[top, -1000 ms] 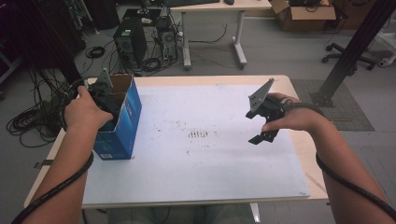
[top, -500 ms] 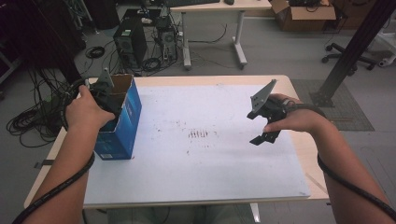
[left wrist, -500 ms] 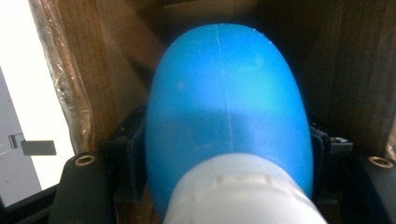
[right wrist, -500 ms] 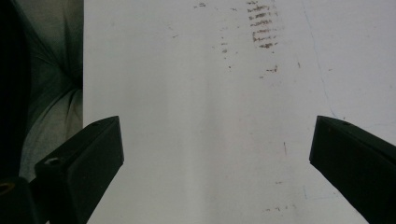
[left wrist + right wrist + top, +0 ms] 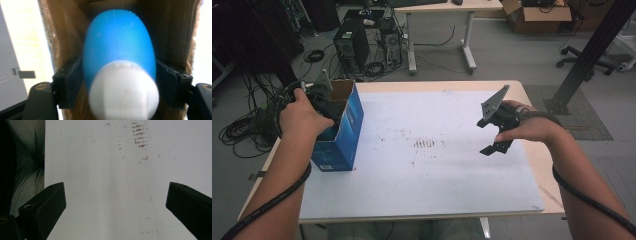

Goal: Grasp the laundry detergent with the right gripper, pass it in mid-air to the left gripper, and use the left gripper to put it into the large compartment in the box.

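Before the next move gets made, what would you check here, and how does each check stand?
1. Blue-and-white object sits between the left gripper's jaws: ok.
2. Pads pressing on that object: cannot tell; the jaws have just been opening.
3. Left gripper reaches inside the blue box: ok.
4. Right gripper is open with nothing between its jaws: ok.
5. Right gripper is well apart from the box, above the white table top: ok.

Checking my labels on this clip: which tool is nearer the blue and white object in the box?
Left. The left tool is down in the cardboard box, its jaws either side of the blue and white object. The right tool hovers open across the table.
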Demonstrator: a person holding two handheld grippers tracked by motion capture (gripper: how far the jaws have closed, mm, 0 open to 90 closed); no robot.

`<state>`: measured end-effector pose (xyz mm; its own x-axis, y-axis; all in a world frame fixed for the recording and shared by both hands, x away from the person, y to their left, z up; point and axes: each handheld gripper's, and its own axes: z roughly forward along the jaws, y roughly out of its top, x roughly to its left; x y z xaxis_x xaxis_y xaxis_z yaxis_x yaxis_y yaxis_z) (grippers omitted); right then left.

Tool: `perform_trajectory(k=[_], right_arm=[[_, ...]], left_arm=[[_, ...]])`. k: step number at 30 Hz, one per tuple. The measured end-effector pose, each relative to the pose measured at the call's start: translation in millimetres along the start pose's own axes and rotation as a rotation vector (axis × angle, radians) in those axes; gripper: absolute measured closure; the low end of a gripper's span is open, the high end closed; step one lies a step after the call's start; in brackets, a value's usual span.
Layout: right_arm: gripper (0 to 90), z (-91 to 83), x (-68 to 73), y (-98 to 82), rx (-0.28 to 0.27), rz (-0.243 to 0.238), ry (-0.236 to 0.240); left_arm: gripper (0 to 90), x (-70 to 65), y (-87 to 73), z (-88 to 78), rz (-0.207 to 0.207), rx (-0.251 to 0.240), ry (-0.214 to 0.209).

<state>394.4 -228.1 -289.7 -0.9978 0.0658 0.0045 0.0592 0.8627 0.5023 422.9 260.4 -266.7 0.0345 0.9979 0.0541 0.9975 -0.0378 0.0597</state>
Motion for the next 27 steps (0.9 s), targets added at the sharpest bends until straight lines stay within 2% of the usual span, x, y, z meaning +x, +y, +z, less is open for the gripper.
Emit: perform_trajectory(k=[11,16,22,27], right_arm=[[2.9,-5.3,0.7,2.0,-0.006,-0.003,-0.009],[2.9,-7.1,1.4,3.0,-0.009,-0.006,-0.011],[2.9,-8.7,1.2,2.8,-0.008,-0.007,-0.013],[2.8,-8.5,1.3,3.7,-0.010,-0.008,-0.014]], left_arm=[[21.7,0.9,-5.4,-18.5,0.003,-0.030,0.018],[13.7,0.4,-8.4,-30.8,0.048,-0.063,0.047],[10.9,-2.0,-12.3,-48.9,0.104,-0.099,0.051],[9.7,-6.4,-15.1,-60.6,0.137,-0.119,0.036]])
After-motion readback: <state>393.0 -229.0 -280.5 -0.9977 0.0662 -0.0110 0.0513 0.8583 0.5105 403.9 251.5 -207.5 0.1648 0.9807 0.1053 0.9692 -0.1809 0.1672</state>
